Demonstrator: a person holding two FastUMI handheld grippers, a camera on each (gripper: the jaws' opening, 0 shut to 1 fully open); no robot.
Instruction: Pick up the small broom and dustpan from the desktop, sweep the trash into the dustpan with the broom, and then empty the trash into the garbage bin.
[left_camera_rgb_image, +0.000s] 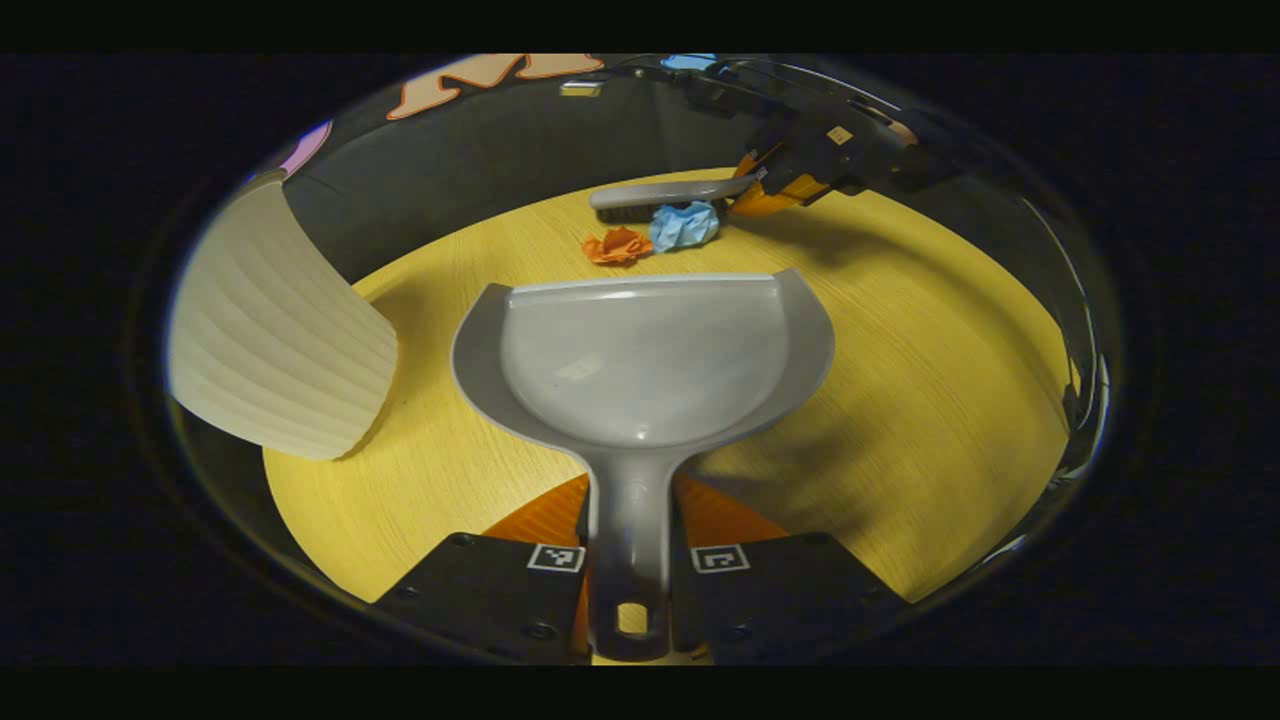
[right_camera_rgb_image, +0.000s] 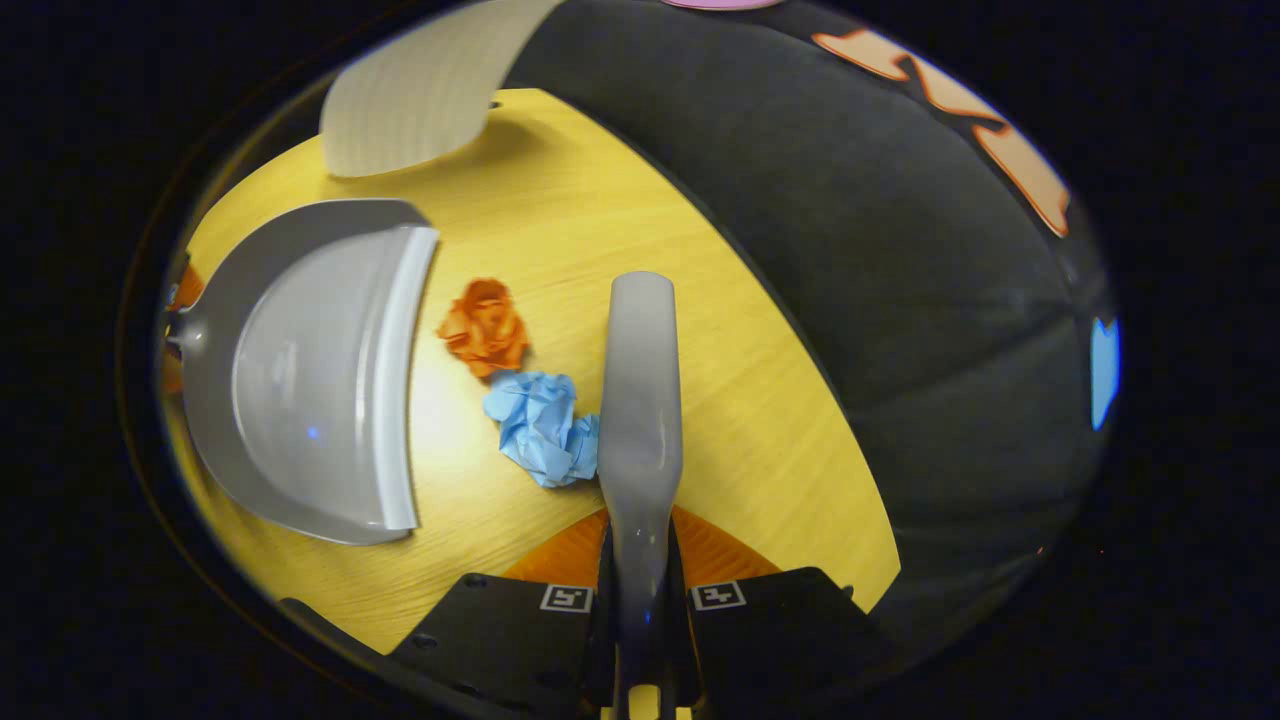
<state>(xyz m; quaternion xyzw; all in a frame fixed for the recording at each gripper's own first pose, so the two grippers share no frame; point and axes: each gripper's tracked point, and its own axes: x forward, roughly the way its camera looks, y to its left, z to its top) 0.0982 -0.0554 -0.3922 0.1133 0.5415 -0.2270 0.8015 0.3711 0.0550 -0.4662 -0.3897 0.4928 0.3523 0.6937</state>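
Note:
My left gripper (left_camera_rgb_image: 630, 545) is shut on the handle of the grey dustpan (left_camera_rgb_image: 645, 350), whose open lip faces the trash on the wooden desktop (left_camera_rgb_image: 930, 350). A crumpled orange paper (left_camera_rgb_image: 617, 245) and a crumpled blue paper (left_camera_rgb_image: 684, 226) lie just beyond the lip. In the right gripper view, my right gripper (right_camera_rgb_image: 640, 575) is shut on the grey broom (right_camera_rgb_image: 640, 400), which lies against the blue paper (right_camera_rgb_image: 542, 428); the orange paper (right_camera_rgb_image: 485, 327) sits between it and the dustpan (right_camera_rgb_image: 310, 370). The right gripper (left_camera_rgb_image: 790, 175) with the broom (left_camera_rgb_image: 670, 196) shows far off in the left gripper view.
A white ribbed garbage bin (left_camera_rgb_image: 275, 330) stands on the desktop at the left of the dustpan, also seen as the bin (right_camera_rgb_image: 425, 95) at the top of the right gripper view. The black cloth wall (right_camera_rgb_image: 900, 300) runs close along the desktop's far edge.

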